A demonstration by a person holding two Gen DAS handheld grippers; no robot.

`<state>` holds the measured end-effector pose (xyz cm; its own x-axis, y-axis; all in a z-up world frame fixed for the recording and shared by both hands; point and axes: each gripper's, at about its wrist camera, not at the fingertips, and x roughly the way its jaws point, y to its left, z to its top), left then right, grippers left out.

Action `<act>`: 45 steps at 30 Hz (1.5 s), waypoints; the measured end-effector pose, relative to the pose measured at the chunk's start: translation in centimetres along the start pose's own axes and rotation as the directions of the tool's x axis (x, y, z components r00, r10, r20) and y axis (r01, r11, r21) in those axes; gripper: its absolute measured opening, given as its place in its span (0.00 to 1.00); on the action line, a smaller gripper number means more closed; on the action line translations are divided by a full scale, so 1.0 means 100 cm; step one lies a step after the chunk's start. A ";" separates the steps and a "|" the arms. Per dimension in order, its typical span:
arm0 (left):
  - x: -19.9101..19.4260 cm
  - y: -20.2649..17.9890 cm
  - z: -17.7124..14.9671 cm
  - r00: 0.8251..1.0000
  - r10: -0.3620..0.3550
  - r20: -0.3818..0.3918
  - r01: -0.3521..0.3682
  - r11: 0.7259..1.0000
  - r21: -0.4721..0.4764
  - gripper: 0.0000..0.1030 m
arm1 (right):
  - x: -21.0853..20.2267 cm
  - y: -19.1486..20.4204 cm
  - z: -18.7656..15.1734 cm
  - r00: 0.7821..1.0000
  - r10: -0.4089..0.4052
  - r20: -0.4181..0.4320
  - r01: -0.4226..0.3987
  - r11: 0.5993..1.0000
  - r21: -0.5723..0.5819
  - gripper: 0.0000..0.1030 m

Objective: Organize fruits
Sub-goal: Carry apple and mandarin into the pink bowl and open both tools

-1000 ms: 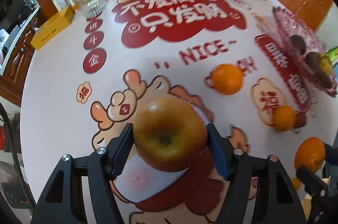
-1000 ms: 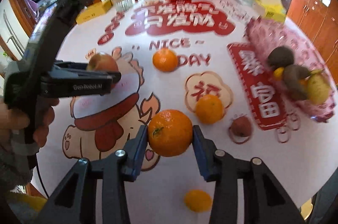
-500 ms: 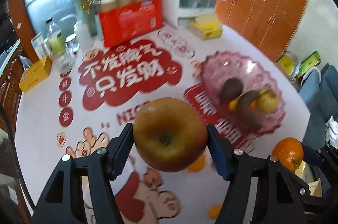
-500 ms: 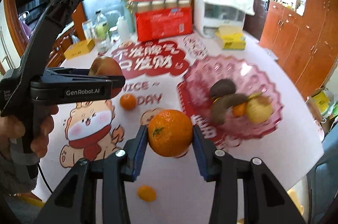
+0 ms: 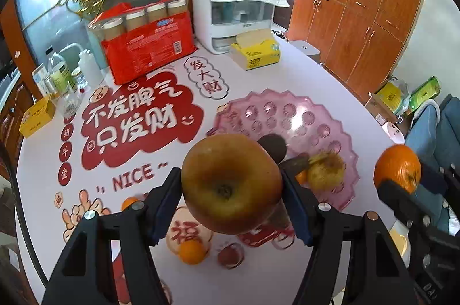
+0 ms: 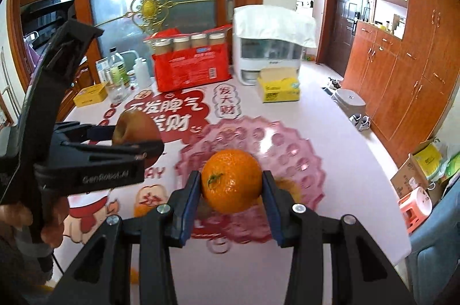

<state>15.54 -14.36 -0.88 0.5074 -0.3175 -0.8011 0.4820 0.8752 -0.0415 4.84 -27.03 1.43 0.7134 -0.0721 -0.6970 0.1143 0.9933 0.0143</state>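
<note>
My left gripper (image 5: 233, 187) is shut on a brown-yellow apple (image 5: 230, 181) and holds it high above the table, near the pink fruit bowl (image 5: 287, 115). My right gripper (image 6: 231, 184) is shut on an orange (image 6: 231, 179) and holds it over the near side of the bowl (image 6: 258, 138). The bowl holds a dark fruit (image 5: 273, 146) and a yellowish fruit (image 5: 326, 169). The left gripper with the apple (image 6: 135, 126) shows at the left of the right wrist view. The held orange (image 5: 396, 168) shows at the right of the left wrist view.
Loose on the printed tablecloth are a small orange (image 5: 191, 251), another orange (image 5: 129, 202) and a small reddish fruit (image 5: 230, 256). At the back stand a red package (image 5: 149, 46), a white dispenser (image 5: 235, 17), a yellow tissue pack (image 5: 256, 53) and bottles (image 5: 60, 74).
Both grippers have risen from the table with their fruit and swung right toward the pink bowl. The apple and the orange stay gripped.
</note>
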 end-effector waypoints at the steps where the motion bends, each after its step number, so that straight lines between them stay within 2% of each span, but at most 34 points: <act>1: 0.003 -0.007 0.002 1.000 0.005 0.003 -0.005 1.000 0.004 0.64 | 0.004 -0.011 0.003 1.000 0.003 0.002 -0.003 1.000 0.000 0.41; 5: 0.018 -0.029 0.006 0.999 0.032 0.010 -0.032 0.999 0.023 0.65 | 0.025 -0.046 0.006 1.000 0.003 -0.012 -0.003 1.000 0.010 0.41; 8: 0.029 -0.036 0.004 0.999 0.054 0.007 -0.054 0.998 0.034 0.65 | 0.048 -0.072 0.002 0.999 0.010 -0.054 -0.008 0.999 0.037 0.41; 13: 0.054 -0.030 -0.006 0.995 0.080 -0.053 -0.080 0.997 0.009 0.65 | 0.079 -0.091 -0.005 0.993 0.039 -0.111 -0.031 0.997 0.070 0.41; 19: 0.084 -0.020 -0.008 0.992 0.079 -0.101 -0.083 0.996 -0.036 0.65 | 0.105 -0.085 -0.011 0.984 0.066 -0.166 -0.062 0.998 0.031 0.41; 26: 0.111 -0.028 -0.004 0.988 0.069 -0.137 -0.074 0.997 -0.029 0.65 | 0.127 -0.067 -0.022 0.966 0.109 -0.233 -0.116 0.993 -0.016 0.42; 34: 0.126 -0.037 -0.003 0.983 0.081 -0.165 -0.083 0.997 0.000 0.65 | 0.129 -0.054 -0.023 0.975 0.071 -0.213 -0.095 0.990 -0.104 0.44; 37: 0.124 -0.036 -0.002 0.983 0.095 -0.158 -0.096 0.995 0.002 0.65 | 0.129 -0.051 -0.022 0.975 0.071 -0.212 -0.098 0.988 -0.121 0.48; 39: 0.120 -0.038 0.000 0.984 0.110 -0.139 -0.108 0.994 0.021 0.70 | 0.128 -0.050 -0.023 0.975 0.078 -0.208 -0.105 0.987 -0.123 0.52; 41: 0.113 -0.041 0.001 0.985 0.128 -0.115 -0.125 0.992 0.035 0.82 | 0.126 -0.050 -0.023 0.975 0.085 -0.203 -0.112 0.986 -0.122 0.52; 45: 0.103 -0.043 0.001 0.983 0.157 -0.091 -0.152 0.987 0.055 0.84 | 0.122 -0.050 -0.021 0.978 0.095 -0.186 -0.118 0.986 -0.115 0.57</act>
<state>18.73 -21.43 -8.88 0.5097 -0.1416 -0.8486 0.4377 0.8919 0.1140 11.48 -32.68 -8.63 0.5801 0.0410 -0.8135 -0.0509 0.9986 0.0140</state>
